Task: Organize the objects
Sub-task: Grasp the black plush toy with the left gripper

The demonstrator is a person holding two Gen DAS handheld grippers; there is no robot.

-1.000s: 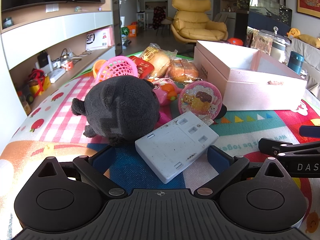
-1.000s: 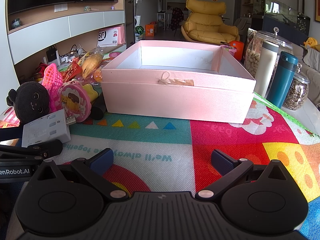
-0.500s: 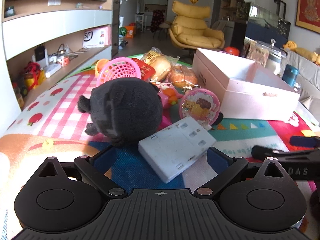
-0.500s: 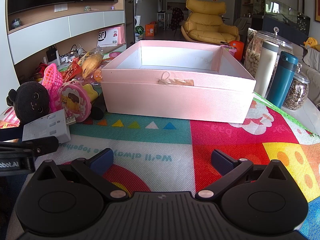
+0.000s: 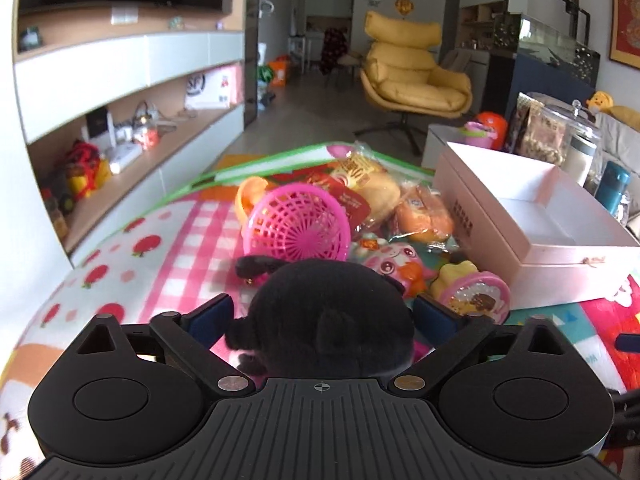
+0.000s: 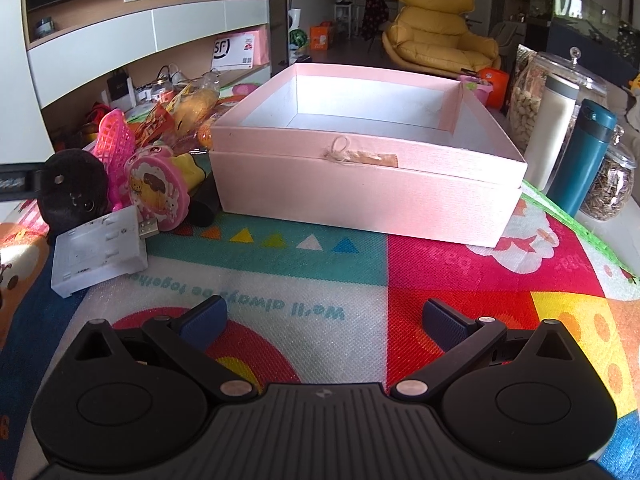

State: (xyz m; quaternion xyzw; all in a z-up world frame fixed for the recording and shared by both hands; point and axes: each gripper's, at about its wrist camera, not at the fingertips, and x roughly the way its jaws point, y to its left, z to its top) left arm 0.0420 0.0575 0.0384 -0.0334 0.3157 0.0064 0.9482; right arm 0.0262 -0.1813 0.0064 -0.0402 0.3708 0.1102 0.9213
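A black plush toy [image 5: 332,316] fills the space between the fingers of my left gripper [image 5: 322,314], whose jaws stand wide on either side of it without squeezing it. The plush also shows in the right wrist view [image 6: 74,188] at the far left. My right gripper [image 6: 322,318] is open and empty over the colourful mat, in front of the open pink box [image 6: 360,184]. The box also shows in the left wrist view [image 5: 560,264] to the right. A white charger block [image 6: 100,250] lies by the plush.
A pink basket [image 5: 298,222], bread packets [image 5: 372,190], a round pink toy [image 5: 474,296] and a pink squishy [image 5: 390,266] crowd the mat behind the plush. Jars [image 6: 608,184], a white bottle [image 6: 554,128] and a teal flask [image 6: 586,156] stand right of the box.
My left gripper has moved forward and left, off the white charger block, so the black plush now sits between its open fingers. The right gripper has stayed put.
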